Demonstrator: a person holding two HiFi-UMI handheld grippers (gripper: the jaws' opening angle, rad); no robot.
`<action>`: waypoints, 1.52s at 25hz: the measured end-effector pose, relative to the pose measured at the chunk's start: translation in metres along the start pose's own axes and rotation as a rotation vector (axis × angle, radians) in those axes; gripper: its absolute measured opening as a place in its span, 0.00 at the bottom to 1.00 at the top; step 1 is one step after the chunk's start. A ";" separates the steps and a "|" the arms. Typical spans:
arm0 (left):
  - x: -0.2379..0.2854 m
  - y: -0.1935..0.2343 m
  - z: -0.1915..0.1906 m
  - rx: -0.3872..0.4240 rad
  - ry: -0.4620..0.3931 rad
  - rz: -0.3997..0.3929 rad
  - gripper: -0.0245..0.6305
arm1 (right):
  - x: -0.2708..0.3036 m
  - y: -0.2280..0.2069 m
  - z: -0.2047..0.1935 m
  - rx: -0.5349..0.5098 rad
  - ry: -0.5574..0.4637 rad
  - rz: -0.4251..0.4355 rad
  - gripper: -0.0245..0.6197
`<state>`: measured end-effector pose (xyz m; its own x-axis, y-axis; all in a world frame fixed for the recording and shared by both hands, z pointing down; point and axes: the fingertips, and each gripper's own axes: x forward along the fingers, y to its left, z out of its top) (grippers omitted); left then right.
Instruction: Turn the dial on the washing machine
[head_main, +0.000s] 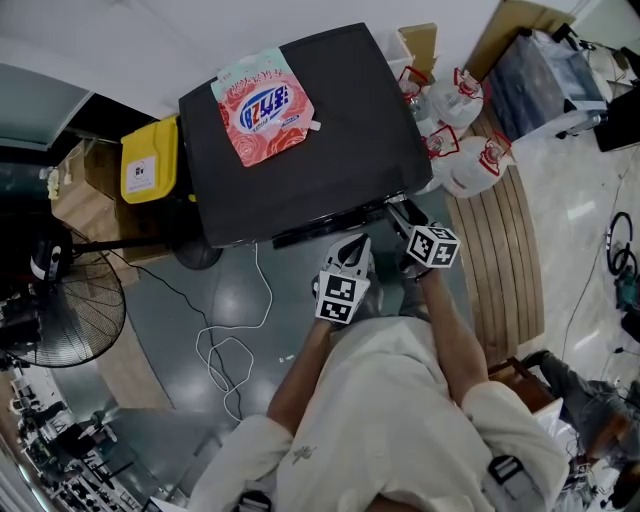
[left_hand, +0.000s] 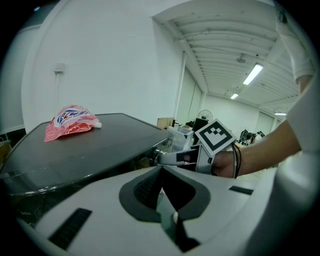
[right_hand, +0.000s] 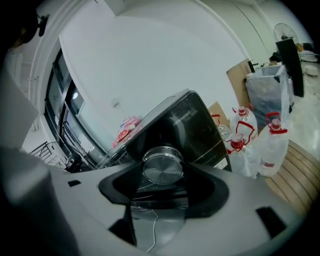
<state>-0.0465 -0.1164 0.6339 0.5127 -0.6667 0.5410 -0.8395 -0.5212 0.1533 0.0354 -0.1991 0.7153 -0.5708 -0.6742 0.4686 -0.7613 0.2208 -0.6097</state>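
The black washing machine stands in front of me with a pink detergent bag lying on its lid. In the right gripper view its round silver dial sits between the two dark pads, which press on its sides. My right gripper reaches the machine's front right corner and is shut on that dial. Just left of it and a little back from the panel, my left gripper hangs with its jaws together and nothing in them. The left gripper view shows the right gripper at the machine's edge.
Several plastic water jugs with red handles stand right of the machine beside a wooden slatted platform. A yellow bin is at its left, a floor fan farther left. A white cable trails over the grey floor.
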 end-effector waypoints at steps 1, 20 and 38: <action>0.000 0.000 0.000 0.000 0.000 -0.001 0.06 | 0.000 0.000 0.000 0.013 -0.002 0.003 0.45; 0.004 -0.005 -0.001 0.006 0.006 -0.010 0.06 | 0.002 0.002 -0.001 0.336 -0.055 0.109 0.45; 0.004 -0.005 0.000 0.007 0.009 -0.018 0.06 | 0.001 0.001 -0.002 0.561 -0.102 0.173 0.45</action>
<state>-0.0405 -0.1167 0.6360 0.5261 -0.6521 0.5458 -0.8288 -0.5371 0.1572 0.0335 -0.1980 0.7162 -0.6183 -0.7323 0.2854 -0.3650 -0.0541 -0.9294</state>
